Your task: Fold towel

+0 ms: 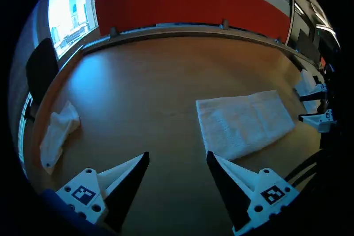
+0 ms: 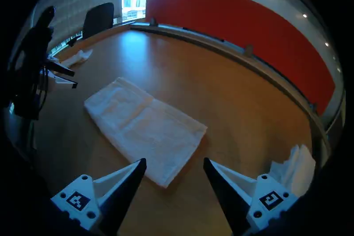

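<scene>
The towel [image 1: 244, 123] lies flat on the table [image 1: 146, 76], folded into a long rectangle. It sits mid-table, well clear of the far edge, where a red screen [image 1: 190, 3] stands.

The left gripper [image 1: 177, 154] is spread wide with nothing between its fingers. The towel's near corner lies just ahead of its right finger. The right gripper [image 2: 174, 160] is also spread wide and holds nothing. In the right gripper view the towel's near end reaches toward the gap between its fingertips, and neither finger presses on it. The towel lies between the two grippers, which face it from opposite ends.

A crumpled cloth [image 1: 59, 134] sits at the table's left edge, and a second cloth [image 2: 294, 167] sits by the right edge. A dark chair [image 1: 42, 70] stands beyond the left edge, near the window.
</scene>
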Demonstrator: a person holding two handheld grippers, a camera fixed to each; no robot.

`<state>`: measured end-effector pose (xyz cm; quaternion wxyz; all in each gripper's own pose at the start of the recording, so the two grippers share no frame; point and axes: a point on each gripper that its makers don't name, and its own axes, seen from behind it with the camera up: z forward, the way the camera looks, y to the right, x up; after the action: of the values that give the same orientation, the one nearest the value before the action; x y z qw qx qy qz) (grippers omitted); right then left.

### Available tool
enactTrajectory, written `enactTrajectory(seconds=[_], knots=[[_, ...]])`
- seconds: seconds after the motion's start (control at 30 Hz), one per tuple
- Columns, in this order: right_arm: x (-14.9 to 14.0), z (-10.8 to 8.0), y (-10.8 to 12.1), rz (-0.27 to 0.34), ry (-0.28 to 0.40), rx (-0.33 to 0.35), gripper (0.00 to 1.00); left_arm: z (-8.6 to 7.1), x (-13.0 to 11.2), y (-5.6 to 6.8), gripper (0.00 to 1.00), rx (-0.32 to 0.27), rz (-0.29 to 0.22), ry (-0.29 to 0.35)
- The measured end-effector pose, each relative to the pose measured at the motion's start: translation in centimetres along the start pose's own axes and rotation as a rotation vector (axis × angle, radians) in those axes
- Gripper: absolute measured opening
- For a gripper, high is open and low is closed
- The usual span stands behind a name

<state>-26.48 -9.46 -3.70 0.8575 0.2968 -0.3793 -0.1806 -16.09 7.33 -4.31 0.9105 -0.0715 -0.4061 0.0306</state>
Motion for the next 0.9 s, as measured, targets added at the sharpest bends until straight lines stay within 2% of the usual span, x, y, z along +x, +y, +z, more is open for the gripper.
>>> enactTrajectory(seconds=[0.2, 0.6, 0.77, 0.9], knots=[[-0.6, 0.3, -0.4, -0.012, -0.013, 0.018, 1.00, -0.7, -0.5, -0.3, 0.96, 0.006, -0.014, -0.001], [-4.0, 1.1, -1.3, -0.009, -0.070, 0.054, 0.96, -2.4, -1.6, -0.8, 0.96, 0.018, -0.041, -0.004], [-4.9, 1.5, -1.5, -0.010, -0.089, 0.069, 0.89, -2.8, -2.1, -1.2, 0.96, 0.022, -0.049, -0.010], [-5.3, 1.6, -1.7, -0.007, -0.101, 0.085, 0.76, -3.0, -2.3, -1.3, 0.96, 0.023, -0.052, -0.011]])
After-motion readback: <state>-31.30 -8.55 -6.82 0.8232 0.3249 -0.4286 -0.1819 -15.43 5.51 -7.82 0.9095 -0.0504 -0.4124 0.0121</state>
